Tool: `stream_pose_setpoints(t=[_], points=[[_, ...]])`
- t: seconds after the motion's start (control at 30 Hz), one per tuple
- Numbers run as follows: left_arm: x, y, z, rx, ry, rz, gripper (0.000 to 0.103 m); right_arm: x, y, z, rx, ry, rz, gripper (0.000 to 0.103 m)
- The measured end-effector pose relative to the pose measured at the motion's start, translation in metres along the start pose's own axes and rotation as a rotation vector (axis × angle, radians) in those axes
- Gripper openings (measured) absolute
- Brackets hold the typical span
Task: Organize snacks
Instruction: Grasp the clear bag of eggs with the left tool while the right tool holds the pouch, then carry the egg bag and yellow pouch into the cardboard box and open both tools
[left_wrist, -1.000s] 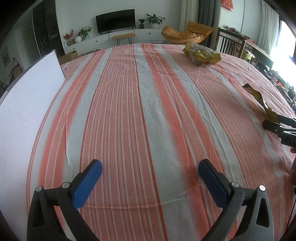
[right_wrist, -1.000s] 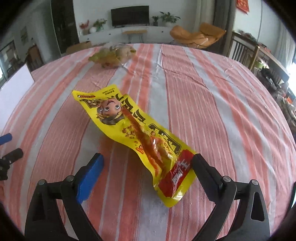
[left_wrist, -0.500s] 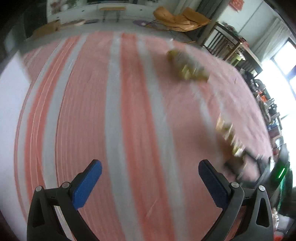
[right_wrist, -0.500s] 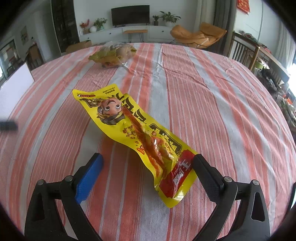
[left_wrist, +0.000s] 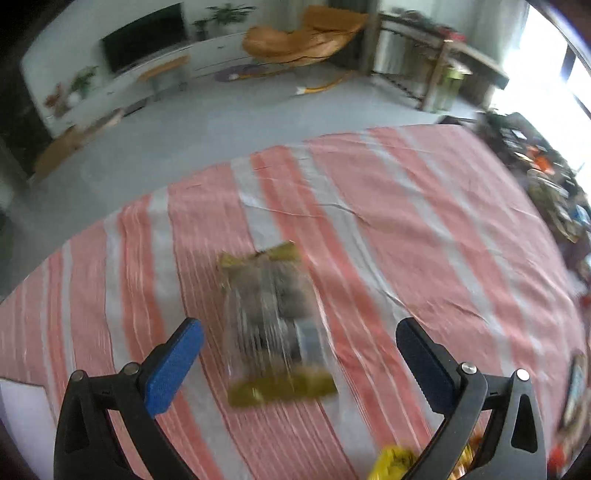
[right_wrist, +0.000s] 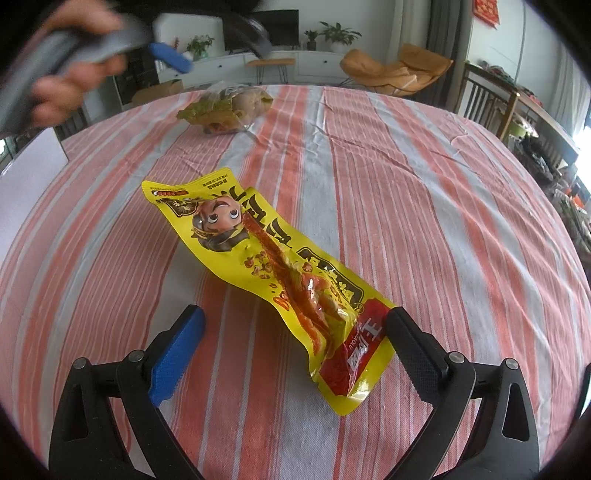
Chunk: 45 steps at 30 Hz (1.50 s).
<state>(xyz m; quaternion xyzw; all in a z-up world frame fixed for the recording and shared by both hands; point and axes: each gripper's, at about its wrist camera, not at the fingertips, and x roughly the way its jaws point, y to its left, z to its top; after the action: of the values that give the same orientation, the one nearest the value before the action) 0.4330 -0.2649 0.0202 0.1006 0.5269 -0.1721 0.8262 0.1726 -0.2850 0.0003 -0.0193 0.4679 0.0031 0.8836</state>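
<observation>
A clear snack bag with olive-yellow ends (left_wrist: 273, 321) lies on the striped tablecloth, blurred, between the open fingers of my left gripper (left_wrist: 299, 354), which hovers above it. The same bag (right_wrist: 229, 107) sits at the far side in the right wrist view, with the left gripper (right_wrist: 173, 59) and a hand above it. A long yellow spicy-strip packet (right_wrist: 273, 273) lies diagonally in front of my right gripper (right_wrist: 295, 347), which is open with the packet's red end between its fingers. A corner of that yellow packet (left_wrist: 391, 461) shows at the bottom of the left wrist view.
The striped red and white tablecloth (right_wrist: 424, 206) covers a round table. A white board (right_wrist: 26, 177) stands at the left edge. Clutter (left_wrist: 554, 199) lies beyond the table's right side. Floor, a TV unit and an orange chair (right_wrist: 395, 70) lie beyond the far edge.
My left gripper has swung up and across the table to hover over the clear snack bag. The right gripper and the yellow packet have barely moved.
</observation>
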Motion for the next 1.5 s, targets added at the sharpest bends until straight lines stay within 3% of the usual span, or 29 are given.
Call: stream_pose_setpoints(t=[0.13, 0.27, 0.37, 0.43, 0.5, 0.63, 0.8, 0.93, 1.0, 1.07, 1.2, 1.3, 1.4, 1.5], points=[[0.029, 0.014, 0.002, -0.094, 0.020, 0.070, 0.103, 0.000, 0.001, 0.000, -0.001, 0.000, 0.000, 0.100], [0.043, 0.034, -0.009, -0.156, 0.047, 0.030, 0.100, 0.000, 0.001, 0.000, 0.000, 0.000, 0.000, 0.100], [0.037, 0.039, -0.018, -0.168, 0.013, -0.042, 0.071, 0.000, 0.001, 0.000, 0.000, 0.000, -0.001, 0.100], [0.029, 0.036, -0.025, -0.138, -0.015, 0.000, 0.068, 0.000, 0.001, 0.000, 0.000, 0.001, -0.001, 0.100], [0.013, 0.034, -0.041, -0.094, -0.052, -0.003, 0.067, 0.000, 0.001, 0.000, 0.000, 0.001, -0.001, 0.100], [-0.036, 0.046, -0.097, -0.077, -0.089, -0.063, 0.068, 0.000, 0.001, 0.000, 0.000, 0.001, -0.001, 0.100], [-0.092, 0.080, -0.207, -0.140, -0.116, -0.013, 0.068, 0.000, 0.001, 0.000, 0.000, 0.001, -0.002, 0.100], [-0.104, 0.090, -0.287, -0.194, -0.118, 0.029, 0.071, -0.001, 0.001, 0.000, 0.001, 0.001, -0.003, 0.100], [-0.099, 0.090, -0.316, -0.216, -0.111, 0.048, 0.082, -0.001, 0.001, 0.000, 0.001, 0.002, -0.003, 0.100], [-0.091, 0.089, -0.336, -0.216, -0.111, 0.055, 0.085, -0.001, 0.001, 0.000, 0.001, 0.002, -0.003, 0.100], [-0.088, 0.083, -0.351, -0.194, -0.131, 0.070, 0.087, -0.001, 0.001, 0.000, 0.005, 0.001, 0.001, 0.100], [-0.095, 0.083, -0.343, -0.193, -0.127, 0.016, 0.087, 0.000, 0.000, 0.001, 0.017, -0.005, 0.016, 0.101], [-0.100, 0.087, -0.334, -0.171, -0.117, 0.016, 0.087, 0.002, 0.000, 0.003, 0.004, 0.004, 0.025, 0.101], [-0.100, 0.092, -0.324, -0.181, -0.097, -0.011, 0.087, 0.005, 0.002, 0.018, -0.100, 0.121, 0.073, 0.099]])
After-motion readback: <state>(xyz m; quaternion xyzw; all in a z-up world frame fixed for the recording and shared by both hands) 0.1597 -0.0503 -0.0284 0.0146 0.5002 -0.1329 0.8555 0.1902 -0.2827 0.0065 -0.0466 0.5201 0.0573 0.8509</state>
